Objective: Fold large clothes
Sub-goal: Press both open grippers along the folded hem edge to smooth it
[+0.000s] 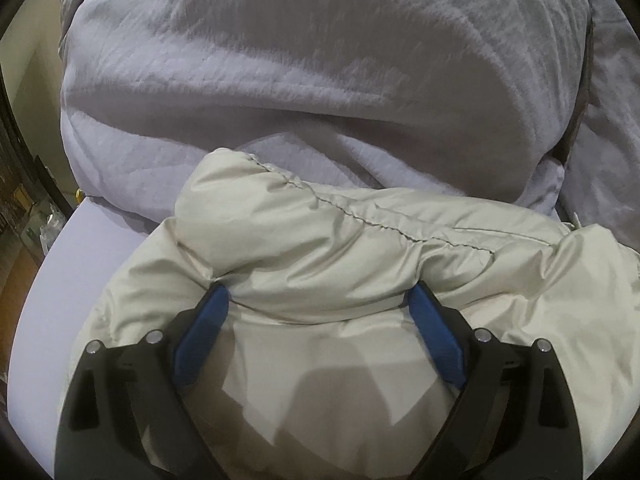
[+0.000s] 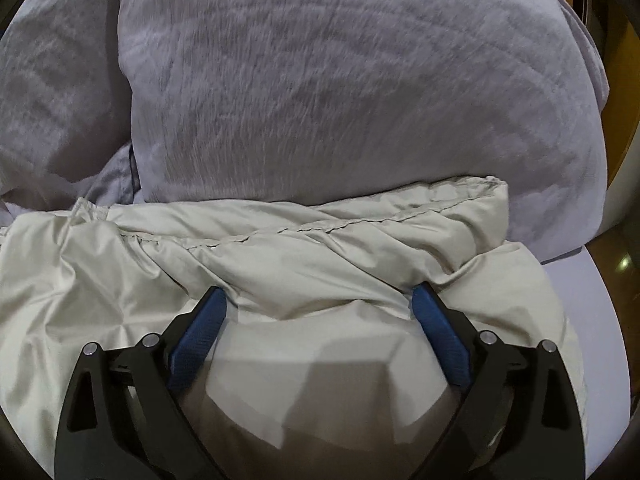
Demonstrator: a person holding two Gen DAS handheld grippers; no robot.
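Note:
A cream puffy jacket (image 1: 360, 240) lies bunched on a pale lilac bed sheet (image 1: 72, 248); it also fills the lower right wrist view (image 2: 280, 248). A stitched seam runs along its far folded edge. My left gripper (image 1: 318, 296) is open, its blue pads (image 1: 204, 320) spread wide and pressed down against a fold of the jacket near its left end. My right gripper (image 2: 318, 298) is open too, its blue pads (image 2: 438, 328) spread on the jacket near its right end. Neither grips any cloth.
Grey-lilac pillows (image 1: 300, 72) lie just beyond the jacket, also in the right wrist view (image 2: 340, 80). The bed's left edge drops to a wooden floor and dark furniture (image 1: 16, 200). A wooden frame (image 2: 608, 60) stands at the right edge.

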